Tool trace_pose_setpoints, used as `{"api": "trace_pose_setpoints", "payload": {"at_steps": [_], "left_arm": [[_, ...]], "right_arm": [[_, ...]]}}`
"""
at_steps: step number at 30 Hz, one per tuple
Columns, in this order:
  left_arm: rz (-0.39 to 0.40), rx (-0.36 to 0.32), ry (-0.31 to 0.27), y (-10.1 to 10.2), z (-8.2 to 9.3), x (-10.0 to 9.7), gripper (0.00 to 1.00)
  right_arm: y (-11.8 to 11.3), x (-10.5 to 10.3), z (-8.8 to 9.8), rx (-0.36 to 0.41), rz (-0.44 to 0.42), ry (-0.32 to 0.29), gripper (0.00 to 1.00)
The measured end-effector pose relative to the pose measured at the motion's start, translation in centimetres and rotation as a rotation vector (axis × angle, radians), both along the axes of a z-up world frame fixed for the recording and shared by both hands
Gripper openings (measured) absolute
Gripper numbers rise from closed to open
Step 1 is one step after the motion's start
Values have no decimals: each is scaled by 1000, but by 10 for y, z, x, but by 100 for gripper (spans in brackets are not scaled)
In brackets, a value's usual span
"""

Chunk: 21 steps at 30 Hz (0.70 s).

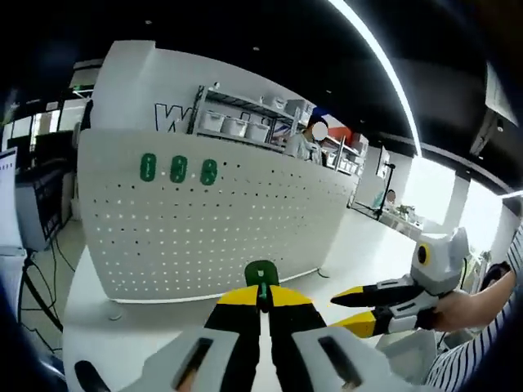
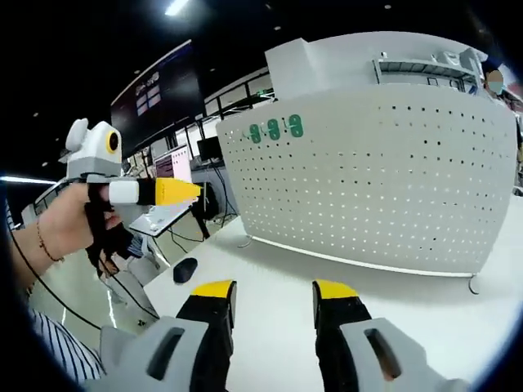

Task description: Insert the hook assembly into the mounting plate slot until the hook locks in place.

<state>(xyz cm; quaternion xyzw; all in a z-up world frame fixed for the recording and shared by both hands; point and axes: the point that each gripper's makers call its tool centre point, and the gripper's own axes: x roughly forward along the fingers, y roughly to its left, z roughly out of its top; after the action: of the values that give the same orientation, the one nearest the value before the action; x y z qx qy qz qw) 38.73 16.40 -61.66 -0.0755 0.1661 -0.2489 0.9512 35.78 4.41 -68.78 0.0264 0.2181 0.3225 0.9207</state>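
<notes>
White table bears pegboard; left gripper clamps green hook, right gripper agape.

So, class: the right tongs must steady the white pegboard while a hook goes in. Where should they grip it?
On the pegboard, probably its thin top edge, coming from above: it is a flat sheet standing upright, so the open right tongs can straddle that edge, clear of the three green hooks.
</notes>
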Motion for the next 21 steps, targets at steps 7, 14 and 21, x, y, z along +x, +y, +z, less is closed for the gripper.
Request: {"api": "trace_pose_setpoints", "payload": {"at_steps": [7,14,21], "left_arm": [[52,20,-48,17,10,10,1],[121,67,-117,37,19,28,1],[197,111,-204,54,27,42,1]], "right_arm": [[-13,-4,-10,41,-40,67,40],[-27,-14,-20,49,-59,84,39],[-49,-21,-36,22,-108,117,38]]}}
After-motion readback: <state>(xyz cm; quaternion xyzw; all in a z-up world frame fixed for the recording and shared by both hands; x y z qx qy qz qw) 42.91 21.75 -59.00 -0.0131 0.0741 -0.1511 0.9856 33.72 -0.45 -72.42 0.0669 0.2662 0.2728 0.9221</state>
